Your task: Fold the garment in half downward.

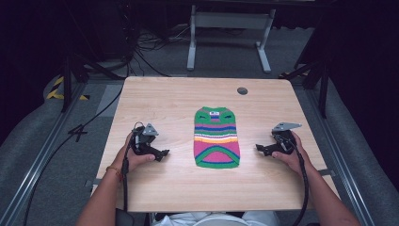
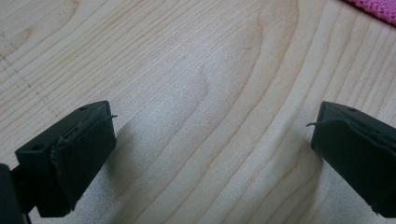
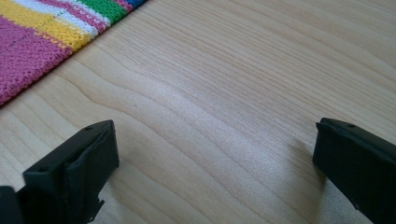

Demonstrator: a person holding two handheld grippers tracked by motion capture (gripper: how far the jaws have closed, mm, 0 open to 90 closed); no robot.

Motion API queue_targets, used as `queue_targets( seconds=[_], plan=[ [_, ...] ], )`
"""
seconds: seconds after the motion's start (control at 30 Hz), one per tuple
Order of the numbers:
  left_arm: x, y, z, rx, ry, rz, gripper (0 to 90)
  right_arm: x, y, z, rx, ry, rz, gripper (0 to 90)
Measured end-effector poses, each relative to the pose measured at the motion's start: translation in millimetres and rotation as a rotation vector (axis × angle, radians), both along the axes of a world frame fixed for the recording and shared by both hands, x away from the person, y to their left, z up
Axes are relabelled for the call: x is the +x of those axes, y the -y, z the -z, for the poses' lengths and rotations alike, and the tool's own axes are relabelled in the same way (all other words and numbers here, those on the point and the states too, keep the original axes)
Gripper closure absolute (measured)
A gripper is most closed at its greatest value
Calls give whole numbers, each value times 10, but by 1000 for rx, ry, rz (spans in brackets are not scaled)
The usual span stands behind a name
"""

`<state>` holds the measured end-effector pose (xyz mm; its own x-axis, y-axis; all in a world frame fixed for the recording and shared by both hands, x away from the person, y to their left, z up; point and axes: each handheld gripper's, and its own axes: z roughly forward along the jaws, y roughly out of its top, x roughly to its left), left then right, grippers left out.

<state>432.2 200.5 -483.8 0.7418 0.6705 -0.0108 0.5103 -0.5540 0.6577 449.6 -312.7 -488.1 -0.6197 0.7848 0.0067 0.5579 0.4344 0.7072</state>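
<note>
High view: the striped knit sweater (image 1: 216, 137) looks soft, light and floppy; pinch its edges with the left gripper (image 1: 162, 154) and right gripper (image 1: 259, 149), both wide and empty.

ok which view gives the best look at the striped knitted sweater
The high view: the small striped knitted sweater lies flat and whole on the wooden table, between the two grippers. The right gripper view catches just a corner of it, with pink, yellow, white and green stripes. The left gripper view catches a pink sliver at its top edge.
</note>
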Motion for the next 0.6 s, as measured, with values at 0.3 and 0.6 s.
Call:
queue_targets(
  seconds=[0.3, 0.6],
  plan=[
    [-6, 5, 5, -8, -4, -6, 4, 0, 0, 0, 0, 0, 0, 6],
    [-14, 5, 3, -3, 1, -15, 4, -2, 0, -1, -1, 0, 2, 7]
  ],
)
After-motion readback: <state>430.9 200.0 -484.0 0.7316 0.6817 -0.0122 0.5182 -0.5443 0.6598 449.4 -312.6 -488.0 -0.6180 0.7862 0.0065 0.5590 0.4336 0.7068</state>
